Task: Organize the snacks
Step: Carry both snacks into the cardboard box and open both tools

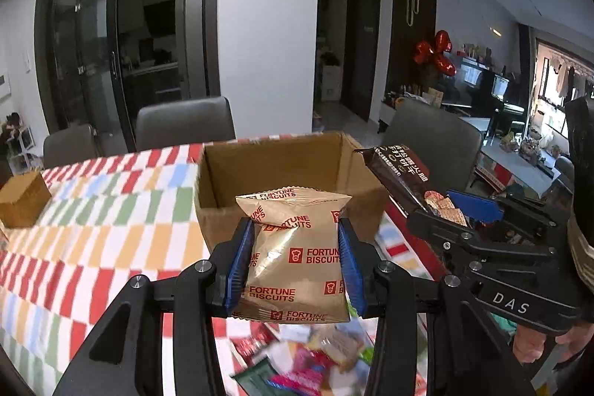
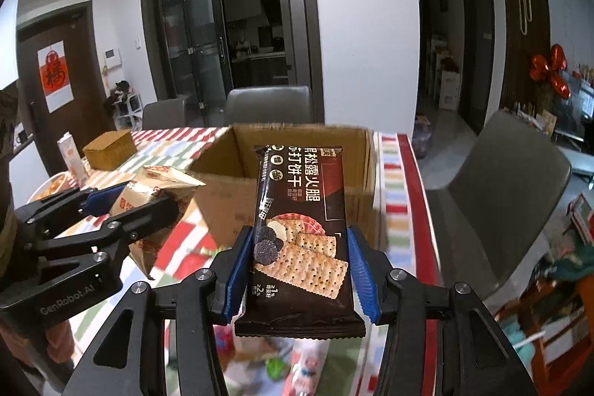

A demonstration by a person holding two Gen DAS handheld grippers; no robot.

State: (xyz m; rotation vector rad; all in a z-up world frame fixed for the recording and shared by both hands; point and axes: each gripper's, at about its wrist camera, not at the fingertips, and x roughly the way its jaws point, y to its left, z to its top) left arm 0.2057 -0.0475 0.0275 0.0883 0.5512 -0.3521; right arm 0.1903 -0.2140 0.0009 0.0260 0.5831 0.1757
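My left gripper (image 1: pixel 295 247) is shut on a tan Fortune Biscuits packet (image 1: pixel 297 258) and holds it in the air in front of an open cardboard box (image 1: pixel 222 210). My right gripper (image 2: pixel 299 255) is shut on a dark brown cracker packet (image 2: pixel 300 210), also raised in front of the box (image 2: pixel 222 206). In the left wrist view the right gripper (image 1: pixel 441 210) with the cracker packet (image 1: pixel 401 173) is at the box's right side. In the right wrist view the left gripper (image 2: pixel 126 199) with the biscuit packet (image 2: pixel 148 192) is to the left of the box.
A checkered tablecloth (image 1: pixel 92 229) covers the table. A small closed cardboard box (image 1: pixel 22 199) sits far left. Loose snack packets (image 1: pixel 315 359) lie below the grippers. Grey chairs (image 1: pixel 185 125) stand behind the table, another chair (image 2: pixel 501 192) at its right. A milk carton (image 2: pixel 70 158) stands near the small box.
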